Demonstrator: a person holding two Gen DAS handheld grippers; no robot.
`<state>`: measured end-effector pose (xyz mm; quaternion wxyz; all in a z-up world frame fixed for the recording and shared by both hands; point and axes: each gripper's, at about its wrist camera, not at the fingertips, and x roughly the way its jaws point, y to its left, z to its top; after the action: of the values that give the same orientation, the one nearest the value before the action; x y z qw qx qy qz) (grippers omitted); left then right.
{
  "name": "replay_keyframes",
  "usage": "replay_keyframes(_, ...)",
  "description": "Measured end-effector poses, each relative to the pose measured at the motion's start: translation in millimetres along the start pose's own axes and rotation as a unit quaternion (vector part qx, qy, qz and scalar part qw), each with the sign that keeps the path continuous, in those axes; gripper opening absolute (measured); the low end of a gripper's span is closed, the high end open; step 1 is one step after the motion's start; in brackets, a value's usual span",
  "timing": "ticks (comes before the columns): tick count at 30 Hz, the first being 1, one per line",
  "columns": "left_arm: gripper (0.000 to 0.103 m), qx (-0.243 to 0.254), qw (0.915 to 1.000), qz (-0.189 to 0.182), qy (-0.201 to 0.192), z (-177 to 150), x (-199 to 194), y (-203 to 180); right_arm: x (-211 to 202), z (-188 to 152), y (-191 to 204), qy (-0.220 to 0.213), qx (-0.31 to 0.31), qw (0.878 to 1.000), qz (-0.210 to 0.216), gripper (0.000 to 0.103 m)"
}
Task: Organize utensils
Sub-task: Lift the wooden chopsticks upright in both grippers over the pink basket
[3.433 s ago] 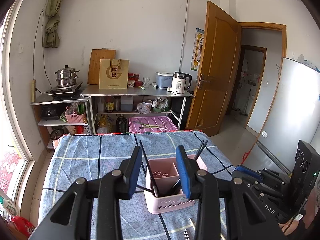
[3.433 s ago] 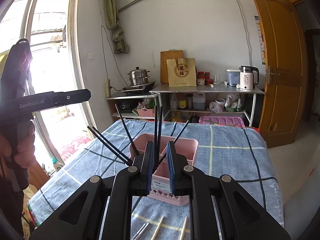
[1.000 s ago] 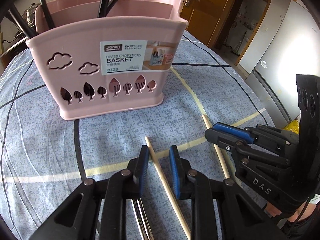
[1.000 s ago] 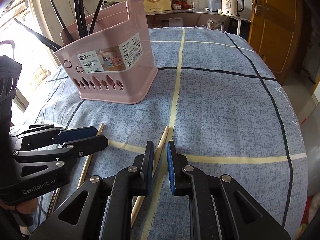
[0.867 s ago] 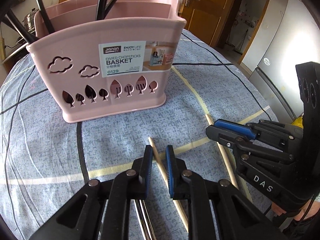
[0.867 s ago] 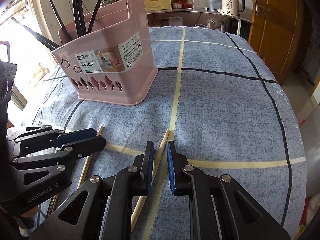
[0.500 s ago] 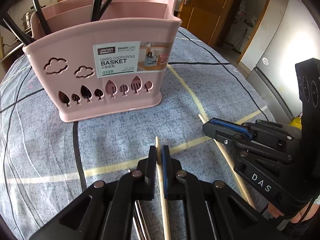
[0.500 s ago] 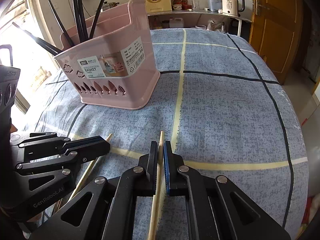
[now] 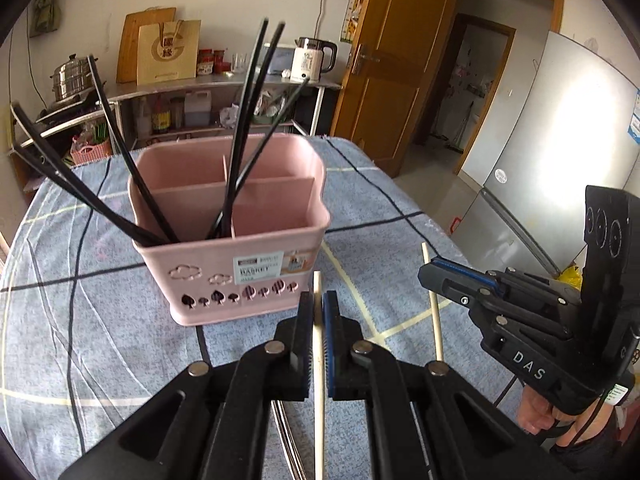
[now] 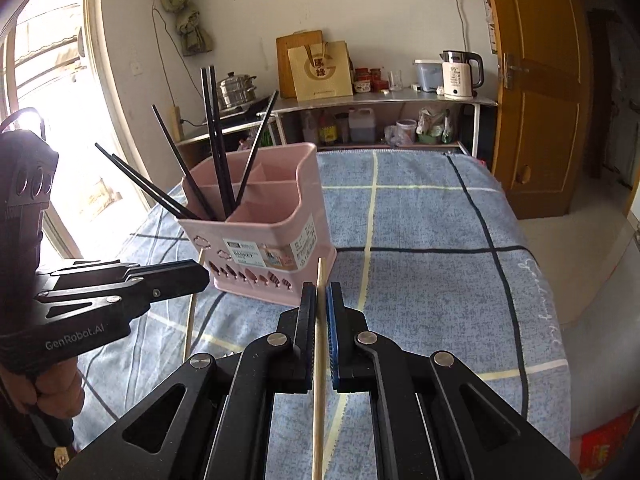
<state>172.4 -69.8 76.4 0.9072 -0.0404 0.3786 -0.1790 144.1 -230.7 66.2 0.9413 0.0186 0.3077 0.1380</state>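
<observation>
My left gripper (image 9: 318, 308) is shut on a pale wooden chopstick (image 9: 317, 286), held off the cloth with its tip pointing at the pink divided basket (image 9: 240, 256). My right gripper (image 10: 319, 300) is shut on a second wooden chopstick (image 10: 319, 272), also raised, in front of the basket (image 10: 280, 236). Several black chopsticks (image 9: 240, 140) stand in the basket's left and rear compartments; the front right compartment looks empty. In each wrist view the other gripper shows with its stick: the right gripper (image 9: 428, 276), the left gripper (image 10: 200, 274).
A blue checked cloth (image 10: 440, 280) covers the table. Metal chopsticks (image 9: 284, 420) lie on it under my left gripper. Behind the table are a steel shelf with a kettle (image 10: 460, 76), a wooden door (image 9: 392, 80), a fridge (image 9: 560, 160) and a window (image 10: 40, 80).
Both grippers closed on the wooden chopsticks that lay on the cloth and lifted them. The basket now sits lower and farther off in both views.
</observation>
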Motion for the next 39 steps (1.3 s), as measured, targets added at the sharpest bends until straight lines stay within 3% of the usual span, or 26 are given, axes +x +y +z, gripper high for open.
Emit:
replay_keyframes(10, 0.005, 0.015, 0.9983, -0.001, -0.057, 15, -53, 2, -38, 16, 10, -0.060, -0.012, 0.998, 0.005, 0.005)
replay_keyframes(31, 0.005, 0.016, 0.9973, -0.006, -0.072, 20, -89, 14, -50, 24, 21, -0.087, -0.023, 0.996, 0.022, 0.005)
replay_keyframes(39, 0.005, 0.014, 0.9953, 0.008, -0.095, 48, -112, 30, -46, 51, 45, -0.114, -0.049, 0.992, 0.038, 0.005)
